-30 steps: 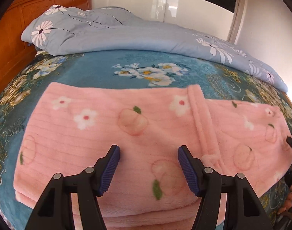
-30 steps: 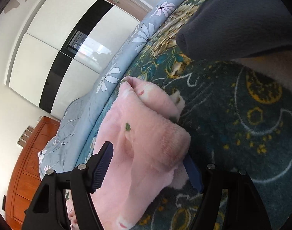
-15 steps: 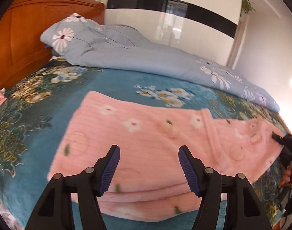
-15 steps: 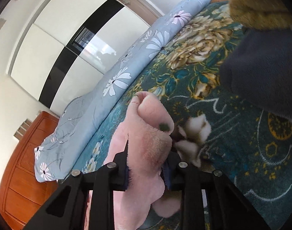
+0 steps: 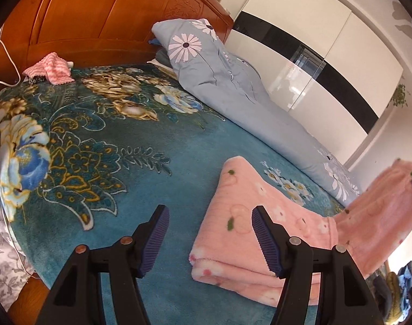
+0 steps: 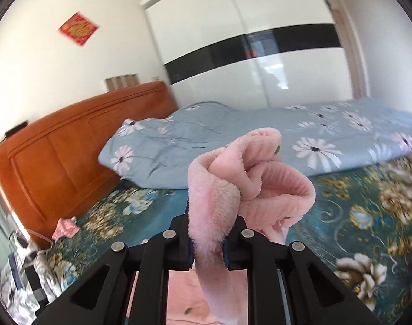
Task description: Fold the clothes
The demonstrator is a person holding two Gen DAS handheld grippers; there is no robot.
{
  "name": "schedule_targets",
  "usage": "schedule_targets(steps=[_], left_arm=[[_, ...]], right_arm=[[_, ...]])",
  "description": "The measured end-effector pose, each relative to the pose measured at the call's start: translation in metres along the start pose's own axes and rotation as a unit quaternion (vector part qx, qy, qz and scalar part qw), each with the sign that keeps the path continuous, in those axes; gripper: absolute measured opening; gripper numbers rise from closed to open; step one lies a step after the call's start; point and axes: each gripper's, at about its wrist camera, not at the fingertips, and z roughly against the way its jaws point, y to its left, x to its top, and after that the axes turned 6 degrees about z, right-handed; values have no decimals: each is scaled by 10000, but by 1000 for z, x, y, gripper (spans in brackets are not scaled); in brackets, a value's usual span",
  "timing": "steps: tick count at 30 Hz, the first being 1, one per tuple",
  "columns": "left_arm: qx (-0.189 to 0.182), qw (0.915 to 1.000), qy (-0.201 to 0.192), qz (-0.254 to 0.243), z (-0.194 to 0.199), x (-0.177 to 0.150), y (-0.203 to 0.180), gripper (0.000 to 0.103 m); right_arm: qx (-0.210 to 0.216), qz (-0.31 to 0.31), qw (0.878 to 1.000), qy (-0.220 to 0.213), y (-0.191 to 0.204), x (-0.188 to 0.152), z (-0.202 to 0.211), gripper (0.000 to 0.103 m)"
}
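Left wrist view: the left gripper (image 5: 207, 239) hovers with fingers wide and empty over the bed (image 5: 162, 149); the pink garment (image 5: 244, 233) lies folded just right. The right gripper (image 6: 207, 246), its fingers just closed, pinches a lifted fold.

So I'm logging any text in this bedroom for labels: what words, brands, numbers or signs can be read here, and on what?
None can be read.
Red wall decoration: gold marks, too blurred to read.
Pink garment, blanket, quilt, wardrobe, headboard: patterns only, no lettering.
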Motion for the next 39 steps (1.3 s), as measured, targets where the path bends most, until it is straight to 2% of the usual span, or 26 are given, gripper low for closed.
schedule_targets(steps=[3,6,9,12,17,19,21,23,27,29,31,34,37,39], left_arm=[[-46,9998,45,167,0,2,14,67],[-63,9993,177,318,-3,1,28,67],[-73,9987,331,378,-1,-3,40,67],[-113,9985,376,370,2,-5,48,67],[-516,9951,485,689,1,-2,53,67],[-709,9926,546,823,-1,-2,53,67],[-746,9923,572,803,-2,-2,49,67],[-776,9926,575,733,-1,-1,44,67],[-965,9918,597,585,-2,12,29,68],[-1208,9904,647,184,-9,25,5,68],[-1453,9854,830,-307,-21,39,-22,68],[-1775,9701,1348,-965,-56,52,-56,72],[-1370,9597,2036,-1367,-95,47,-75,72],[-1335,9485,2391,-1590,-107,35,-78,72]], right_arm=[[487,577,9963,405,66,-20,-43,16],[907,739,9868,1123,108,-71,-102,16],[969,772,9760,1790,127,-122,-150,16],[1064,721,9701,2058,130,-154,-167,16],[946,1298,9667,1992,148,-155,-154,24],[1170,1402,9635,1959,154,-154,-147,43],[1430,1487,9595,1920,159,-154,-140,48],[1523,1536,9602,1765,155,-153,-129,48],[1431,860,9746,1491,108,-136,-103,48],[1240,523,9816,1352,83,-125,-87,48],[1105,364,9857,1218,64,-119,-71,48],[912,179,9903,1036,39,-112,-49,49],[768,89,9920,994,21,-113,-38,49],[714,37,9925,996,13,-116,-37,49]])
